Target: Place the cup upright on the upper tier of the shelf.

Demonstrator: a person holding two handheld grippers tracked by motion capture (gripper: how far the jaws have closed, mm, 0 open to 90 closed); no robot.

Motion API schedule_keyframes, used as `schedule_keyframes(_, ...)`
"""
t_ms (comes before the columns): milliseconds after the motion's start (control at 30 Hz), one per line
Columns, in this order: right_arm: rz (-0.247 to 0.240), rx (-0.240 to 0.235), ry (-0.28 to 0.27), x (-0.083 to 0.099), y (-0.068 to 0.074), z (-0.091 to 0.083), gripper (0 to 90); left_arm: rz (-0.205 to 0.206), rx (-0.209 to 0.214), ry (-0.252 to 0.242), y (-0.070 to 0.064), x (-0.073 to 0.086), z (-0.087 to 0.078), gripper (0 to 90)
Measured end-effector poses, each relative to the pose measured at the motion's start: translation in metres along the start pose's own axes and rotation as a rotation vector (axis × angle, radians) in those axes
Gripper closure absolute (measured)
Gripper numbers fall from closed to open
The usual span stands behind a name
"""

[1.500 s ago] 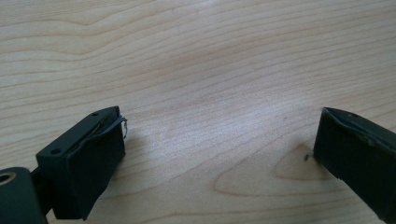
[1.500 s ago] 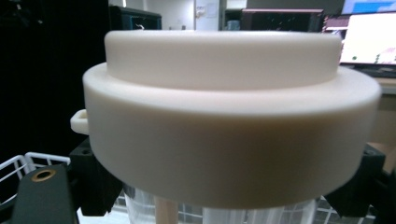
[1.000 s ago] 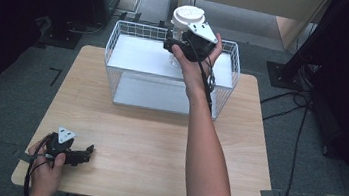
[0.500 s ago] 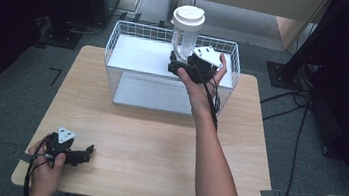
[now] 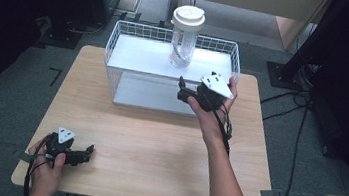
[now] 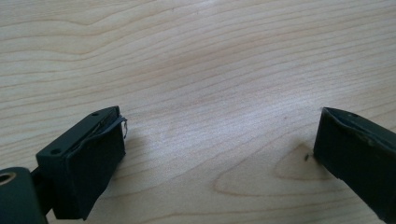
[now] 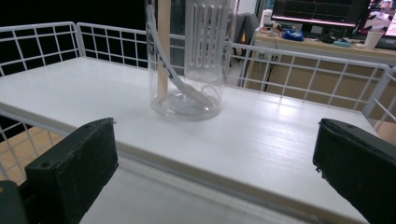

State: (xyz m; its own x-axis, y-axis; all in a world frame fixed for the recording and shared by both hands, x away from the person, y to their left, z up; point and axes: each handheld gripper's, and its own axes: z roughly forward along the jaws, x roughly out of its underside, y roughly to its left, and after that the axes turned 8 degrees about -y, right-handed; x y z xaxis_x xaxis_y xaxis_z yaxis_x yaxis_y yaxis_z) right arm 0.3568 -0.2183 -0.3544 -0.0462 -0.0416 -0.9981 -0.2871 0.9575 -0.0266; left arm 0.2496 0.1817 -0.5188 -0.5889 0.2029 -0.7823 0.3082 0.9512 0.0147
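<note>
**Clear tumbler on rack shelf, both grippers empty**

No readable brand or writing on anything; screens in the background are too blurry to read. Clear tumbler (image 5: 185, 39) w/ white lid stands upright on upper shelf of white wire rack (image 5: 140, 31). Right gripper (image 5: 182, 90) hangs near rack's front, jaws spread wide, holding nothing. Left gripper (image 5: 86, 153) sits low over wooden table (image 5: 157, 141) at near-left corner, jaws apart, empty.

Black claws (image 5: 182, 90) carry grey three-cornered plates, trailing black cables.
</note>
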Motion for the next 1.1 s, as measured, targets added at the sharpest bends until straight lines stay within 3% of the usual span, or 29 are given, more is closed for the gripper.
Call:
schedule_keyframes(300, -0.019, 0.017, 0.008, 0.02, -0.01, -0.031, 0.0, -0.001, 0.0, 0.0, 0.0, 0.0, 0.0, 2.4)
schedule_keyframes(733, 0.026, 0.081, 0.054, 0.062, -0.038, -0.079, 0.0, -0.003, 0.0, -0.001, 0.0, 0.0, 0.0, 2.4)
schedule_keyframes(1100, 0.057, 0.146, 0.102, 0.09, -0.063, -0.109, 0.0, -0.003, 0.001, 0.0, 0.0, 0.0, 0.0, 2.4)
